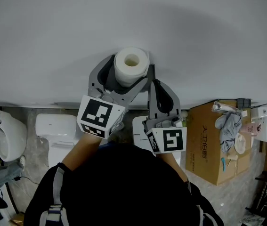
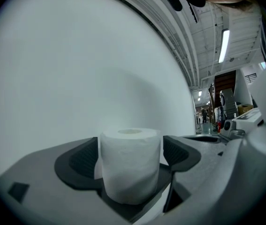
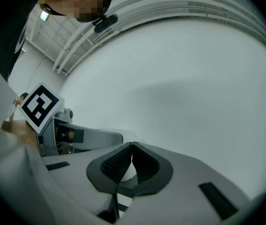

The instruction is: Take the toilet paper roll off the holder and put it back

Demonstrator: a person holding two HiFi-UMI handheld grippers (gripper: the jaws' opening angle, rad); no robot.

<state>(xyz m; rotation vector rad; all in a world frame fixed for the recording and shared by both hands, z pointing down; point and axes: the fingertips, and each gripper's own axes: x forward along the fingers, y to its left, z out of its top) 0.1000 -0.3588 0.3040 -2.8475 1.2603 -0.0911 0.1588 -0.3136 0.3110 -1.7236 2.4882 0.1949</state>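
While my left gripper (image 2: 130,154) faces the pale grey wall (image 1: 53,32), its dark padded fingers (image 2: 79,162) stand spread wide on either side of the white toilet paper roll (image 1: 131,66). The roll stands upright between them, hollow core up, close against the wall, and a thin gap shows at the right-hand pad, so I am not squeezing it; what carries it from below I cannot see. My right gripper (image 3: 132,146) hangs just to its right, fingers clenched tip to tip on nothing.

Two tongs (image 1: 129,72) (image 1: 151,83), one toilet paper roll (image 1: 131,66), one cardboard box (image 1: 207,147).
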